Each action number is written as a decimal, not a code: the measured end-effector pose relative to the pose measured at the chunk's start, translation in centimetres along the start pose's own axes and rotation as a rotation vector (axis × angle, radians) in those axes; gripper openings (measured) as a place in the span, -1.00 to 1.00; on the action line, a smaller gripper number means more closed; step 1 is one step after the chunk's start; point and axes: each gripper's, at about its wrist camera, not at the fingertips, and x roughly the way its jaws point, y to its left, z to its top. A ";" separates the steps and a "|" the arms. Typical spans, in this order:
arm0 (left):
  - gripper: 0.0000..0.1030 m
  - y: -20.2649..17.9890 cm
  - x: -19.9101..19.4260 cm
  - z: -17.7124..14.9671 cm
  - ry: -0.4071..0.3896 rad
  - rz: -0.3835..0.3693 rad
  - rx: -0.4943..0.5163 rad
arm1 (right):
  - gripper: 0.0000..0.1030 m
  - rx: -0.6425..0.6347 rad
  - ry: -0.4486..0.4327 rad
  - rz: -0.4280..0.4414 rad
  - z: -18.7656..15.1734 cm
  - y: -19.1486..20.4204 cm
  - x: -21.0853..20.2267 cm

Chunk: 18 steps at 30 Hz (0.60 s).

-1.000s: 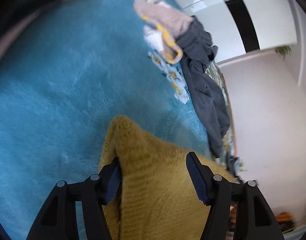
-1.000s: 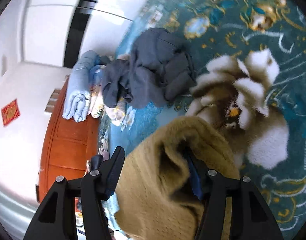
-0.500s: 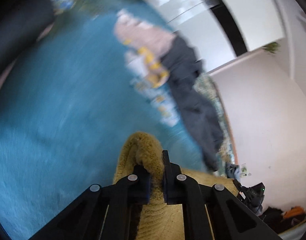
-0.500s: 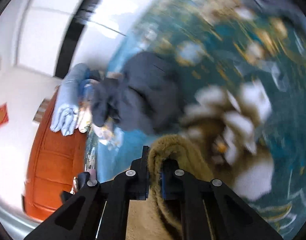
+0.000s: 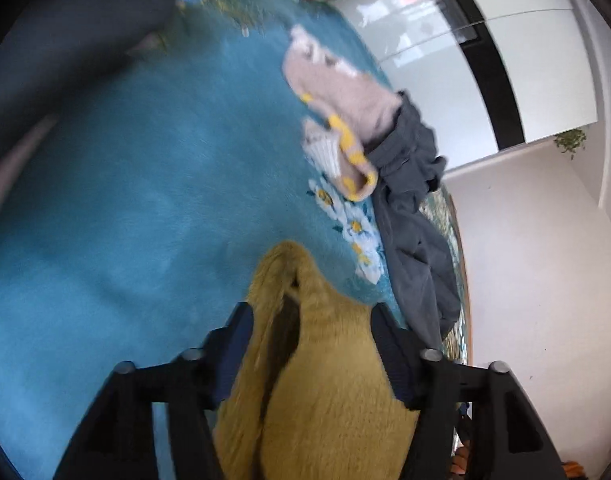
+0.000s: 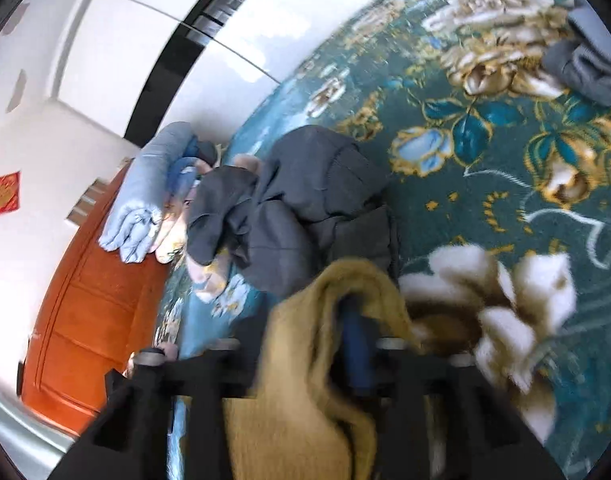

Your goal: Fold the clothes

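Fingers spread wide around the fuzzy mustard-yellow knit sweater [image 5: 321, 380].
Left gripper [image 5: 309, 332] stood open, cloth loose between; right gripper [image 6: 301, 344] blurred, apparently parted, cloth draped over one finger.

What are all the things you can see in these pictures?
sweater: one, mustard yellow, between the gripper fingers
blanket: one, teal with flowers, underneath everything
grey clothes: one crumpled pile, dark grey, on the blanket
pinkish garment: one, beige-pink with yellow stripes, beside the grey pile
rolled cloth: one, light blue, at the bed edge
wooden panel: one, orange, bed end
left hand-held gripper: one, black, open
right hand-held gripper: one, black, open
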 end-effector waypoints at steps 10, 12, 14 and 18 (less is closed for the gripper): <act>0.27 0.7 -3.4 -10.2 0.107 -0.026 0.034 | 0.03 -0.022 0.237 -0.009 -10.5 0.0 -4.9; 0.27 1.1 -2.6 -10.7 0.114 -0.005 0.007 | 0.03 0.006 0.245 -0.006 -11.2 -0.5 -4.1; 0.27 1.0 -1.9 -10.7 0.114 0.007 -0.014 | 0.03 0.037 0.251 -0.005 -11.6 -0.8 -3.4; 0.23 0.5 -1.3 -10.3 0.081 0.025 -0.053 | -0.10 0.132 0.220 0.009 -11.8 -1.1 -1.9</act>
